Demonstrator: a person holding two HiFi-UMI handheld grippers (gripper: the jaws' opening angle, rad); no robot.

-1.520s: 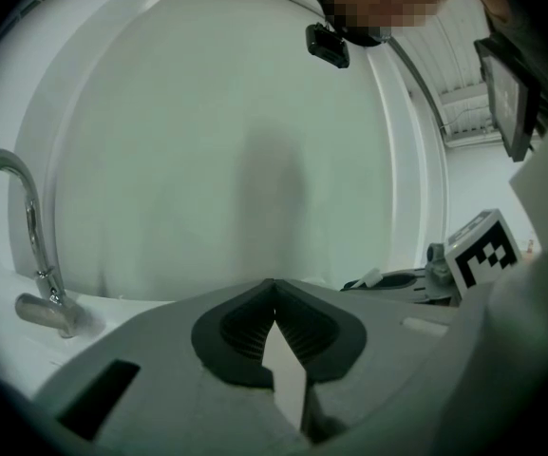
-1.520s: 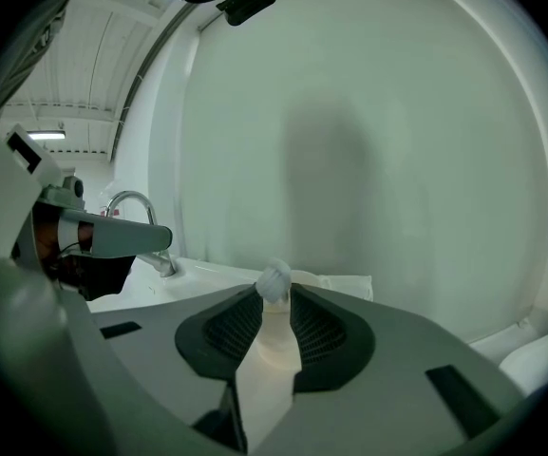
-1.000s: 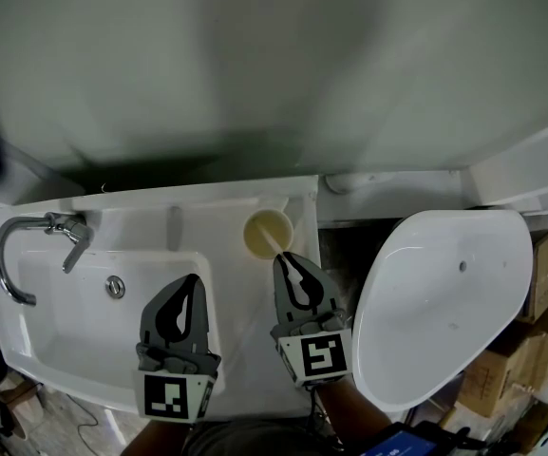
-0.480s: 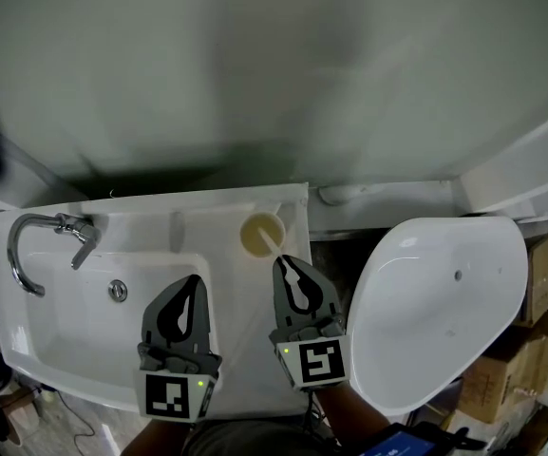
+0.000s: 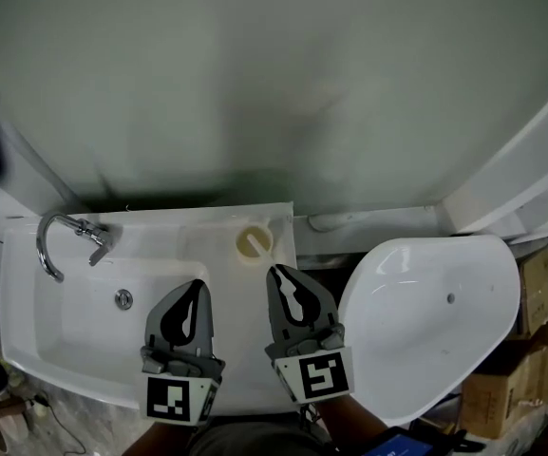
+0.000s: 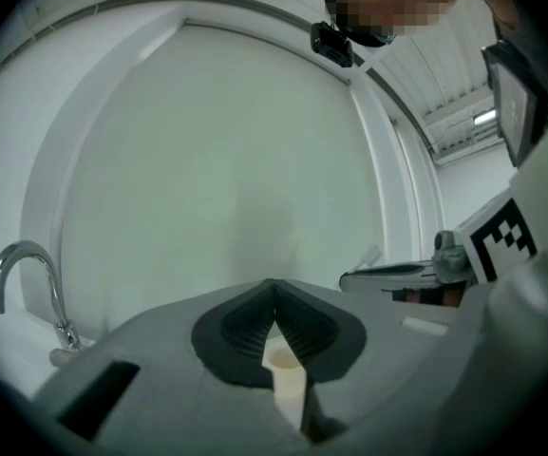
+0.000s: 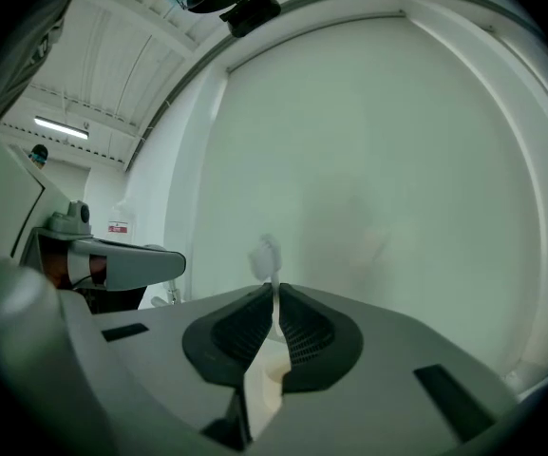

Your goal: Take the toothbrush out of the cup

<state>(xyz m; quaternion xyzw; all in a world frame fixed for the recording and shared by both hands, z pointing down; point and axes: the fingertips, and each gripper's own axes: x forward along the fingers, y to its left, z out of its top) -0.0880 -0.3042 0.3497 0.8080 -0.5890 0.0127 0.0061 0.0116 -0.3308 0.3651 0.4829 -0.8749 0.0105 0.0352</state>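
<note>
The cream cup (image 5: 254, 243) stands on the back ledge of the white sink (image 5: 27, 283), near its right corner. My right gripper (image 5: 275, 272) hovers just in front of it, shut on the white toothbrush (image 7: 266, 253), whose bristle head sticks up past the jaw tips (image 7: 274, 293). From the left gripper view the brush head (image 6: 369, 255) shows beyond the right gripper, clear of the cup (image 6: 284, 365). My left gripper (image 5: 200, 286) hangs beside the right one over the sink, its tips (image 6: 274, 288) together with nothing between them.
A chrome tap (image 5: 65, 238) curves over the sink's left part, with the drain (image 5: 123, 299) below it. A second white basin (image 5: 425, 321) leans at the right, cardboard boxes (image 5: 530, 350) beside it. A pale green wall stands close behind.
Both grippers have risen, and the sink and cup look smaller and farther below. The toothbrush, whose shaft reached into the cup before, has come up with the right gripper.
</note>
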